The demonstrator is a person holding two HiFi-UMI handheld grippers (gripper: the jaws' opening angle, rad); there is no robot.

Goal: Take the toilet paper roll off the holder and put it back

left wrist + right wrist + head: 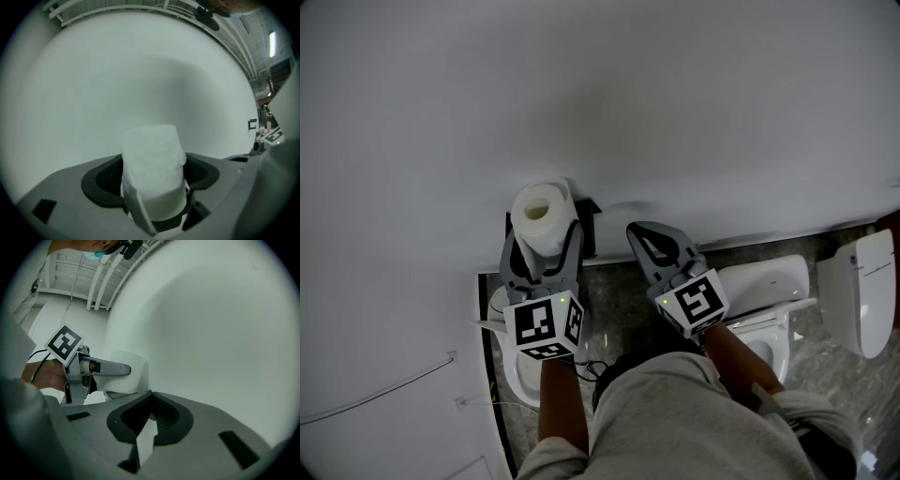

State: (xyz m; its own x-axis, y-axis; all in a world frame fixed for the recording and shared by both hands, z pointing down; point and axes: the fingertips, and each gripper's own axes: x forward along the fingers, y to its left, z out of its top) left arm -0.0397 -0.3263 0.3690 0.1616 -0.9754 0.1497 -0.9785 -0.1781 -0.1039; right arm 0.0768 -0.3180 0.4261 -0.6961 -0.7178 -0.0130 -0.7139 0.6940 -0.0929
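Both jaws of the left gripper [153, 177] grip the toilet paper roll [151, 154] by its sides, just off the black holder [590, 223]. The right gripper [150, 404] is clenched on nothing. Being light and soft, the roll probably dents easily, so a gentle mid-height hold suits it.

A plain pale wall [675, 112] fills most of what I see, smooth and evenly lit, with a soft shadow across its middle. Below it the floor [614, 281] is grey marbled stone, edged on the left by a dark strip [490, 375]. A white toilet [769, 279] stands to the right, and another white fixture [862, 291] sits just beyond it. Overhead run pale pipes [105, 282], and a long ceiling light [272, 43] glows.
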